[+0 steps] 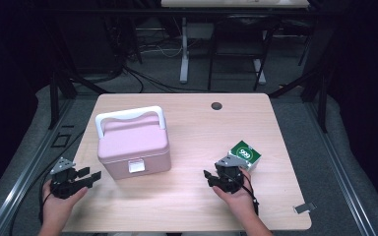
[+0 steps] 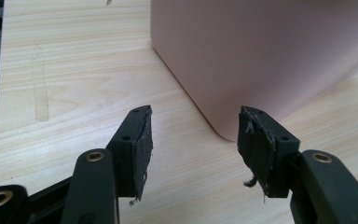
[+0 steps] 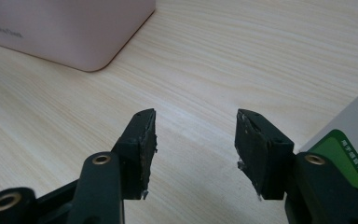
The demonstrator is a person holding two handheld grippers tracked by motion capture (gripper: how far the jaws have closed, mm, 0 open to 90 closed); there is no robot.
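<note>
Both grippers stood spread with nothing between their pads. The left gripper (image 1: 89, 176) hovered just beside the front left corner of the pink box (image 1: 134, 146), which sat left of center on the table (image 1: 192, 123). The right gripper (image 1: 209, 178) rested beside the green-and-white carton (image 1: 245, 154). The box looked rigid, smooth, probably slippery; its 1 white handle (image 1: 130, 116) seemed the safest hold.
</note>
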